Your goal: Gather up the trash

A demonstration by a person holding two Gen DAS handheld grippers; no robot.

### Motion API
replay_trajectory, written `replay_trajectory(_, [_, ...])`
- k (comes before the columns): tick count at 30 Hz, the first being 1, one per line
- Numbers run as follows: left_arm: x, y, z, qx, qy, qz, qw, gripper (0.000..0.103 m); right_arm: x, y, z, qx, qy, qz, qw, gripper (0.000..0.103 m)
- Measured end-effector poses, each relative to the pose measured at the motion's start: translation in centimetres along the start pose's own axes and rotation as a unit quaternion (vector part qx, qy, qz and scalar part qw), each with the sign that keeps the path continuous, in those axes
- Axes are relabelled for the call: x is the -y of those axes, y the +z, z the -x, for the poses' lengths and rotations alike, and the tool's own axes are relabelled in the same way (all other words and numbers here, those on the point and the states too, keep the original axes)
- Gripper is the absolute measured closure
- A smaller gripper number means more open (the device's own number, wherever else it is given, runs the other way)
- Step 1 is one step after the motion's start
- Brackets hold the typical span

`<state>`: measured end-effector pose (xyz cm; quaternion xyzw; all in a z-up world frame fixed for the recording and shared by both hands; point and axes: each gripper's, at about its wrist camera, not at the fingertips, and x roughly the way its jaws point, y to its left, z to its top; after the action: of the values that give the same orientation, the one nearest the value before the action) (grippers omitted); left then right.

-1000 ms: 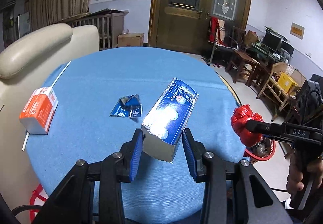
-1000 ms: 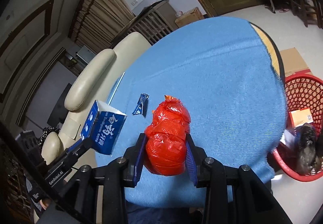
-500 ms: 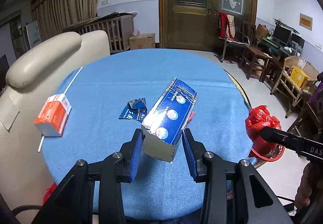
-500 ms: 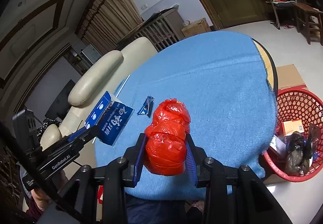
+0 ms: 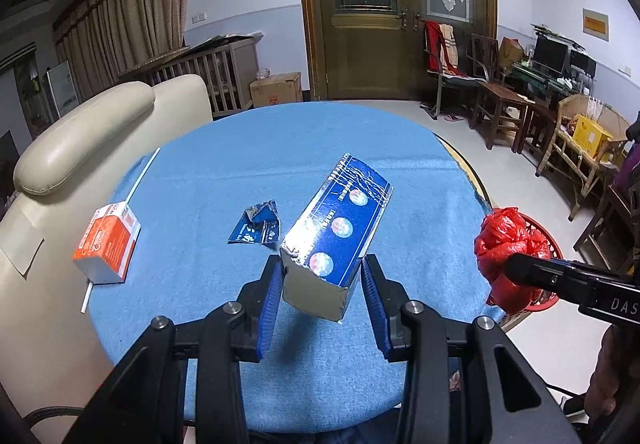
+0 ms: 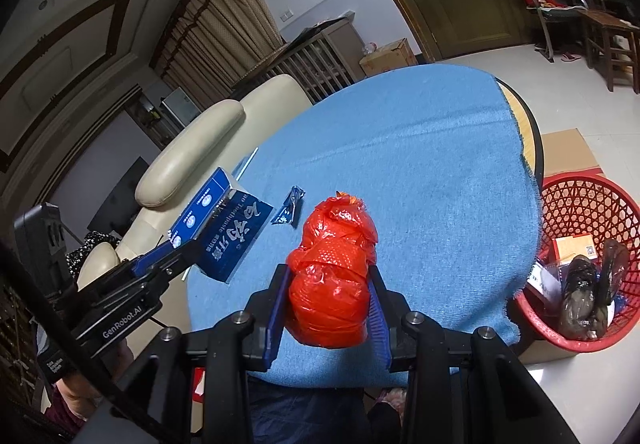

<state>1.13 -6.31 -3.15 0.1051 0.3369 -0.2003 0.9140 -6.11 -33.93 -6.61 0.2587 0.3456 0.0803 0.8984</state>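
My left gripper (image 5: 320, 276) is shut on a long blue toothpaste box (image 5: 338, 234), held tilted above the blue-clothed round table (image 5: 280, 148). The same box (image 6: 224, 228) shows at the left of the right wrist view. A crumpled red plastic bag (image 6: 332, 276) is clamped in my right gripper (image 6: 330, 288), lifted over the table's near edge. That bag (image 5: 508, 252) appears at the right of the left wrist view. A torn blue wrapper (image 5: 256, 228) and an orange-and-white carton (image 5: 106, 248) with a white straw lie on the cloth.
A red mesh basket (image 6: 576, 204) stands on the floor right of the table, holding a dark bag and a box. A cream armchair (image 5: 80, 132) presses against the table's left side. Wooden chairs (image 5: 496, 100) and a cardboard sheet (image 6: 568, 152) lie beyond.
Both grippers have drawn back and up from the table with their loads, so more of the cloth shows. The views have rolled slightly. Both grips are unchanged.
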Motion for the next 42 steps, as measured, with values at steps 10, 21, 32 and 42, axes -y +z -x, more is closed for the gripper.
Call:
replay_trajectory(10, [1.4,-0.4,0.2,-0.006,-0.004,-0.018,0.9998,0.061,-0.7,-0.4,1.0,0.013,-0.010,0.009,1.000,0.064])
replay_trajectory(21, [1.7,-0.6,0.3,-0.007,-0.002,-0.022,0.9997,0.061,-0.7,-0.6,1.5,0.014,-0.010,0.005,1.000,0.064])
replay_trajectory(32, [2.1,-0.7,-0.1,-0.013,0.002,-0.027,0.9996,0.061,-0.3,-0.5,1.5,0.012,-0.011,-0.002,1.000,0.064])
replay_trajectory(42, [2.2,-0.8,-0.2,-0.014,0.003,-0.030,0.9994,0.061,-0.3,-0.4,1.5,0.011,-0.011,-0.003,1.000,0.064])
